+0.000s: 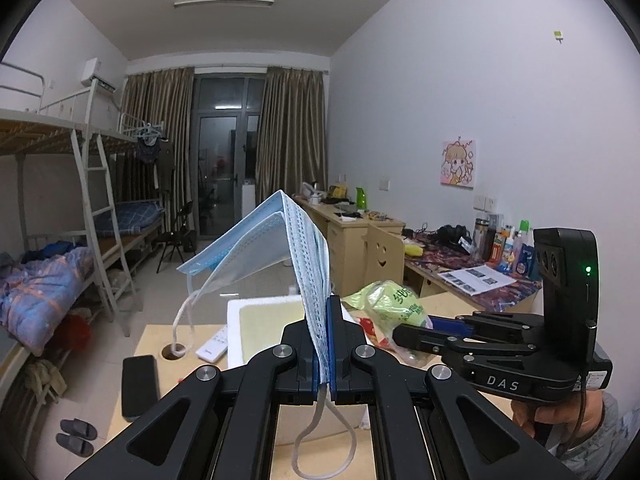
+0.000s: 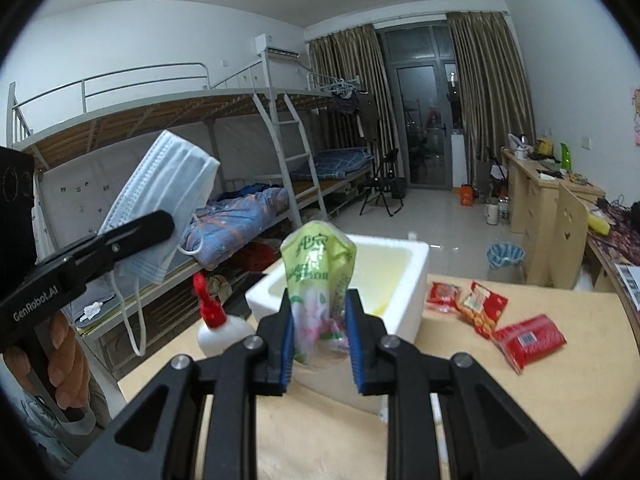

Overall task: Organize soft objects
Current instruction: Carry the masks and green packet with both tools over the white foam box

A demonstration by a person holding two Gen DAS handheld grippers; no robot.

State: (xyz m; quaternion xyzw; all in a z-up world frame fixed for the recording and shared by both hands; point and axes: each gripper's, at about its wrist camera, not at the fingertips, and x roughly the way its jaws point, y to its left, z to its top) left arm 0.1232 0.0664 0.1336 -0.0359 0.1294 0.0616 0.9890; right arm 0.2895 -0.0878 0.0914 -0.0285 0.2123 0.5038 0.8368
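Above a cluttered dorm-room bench (image 2: 540,400), the left tongs (image 1: 325,344) are clenched on a blue face mask (image 1: 276,248), held aloft on the left, while the right tongs (image 2: 320,336) grip a green tissue pack (image 2: 320,272) just in front of the white foam box (image 2: 416,276) at mid-bench. Both loads look best carried over the box rim and lowered well inside before being let go, lest the mask's ear loops snag. Counted: one mask, one tissue pack, one box, three red snack packets (image 2: 528,338) at right.
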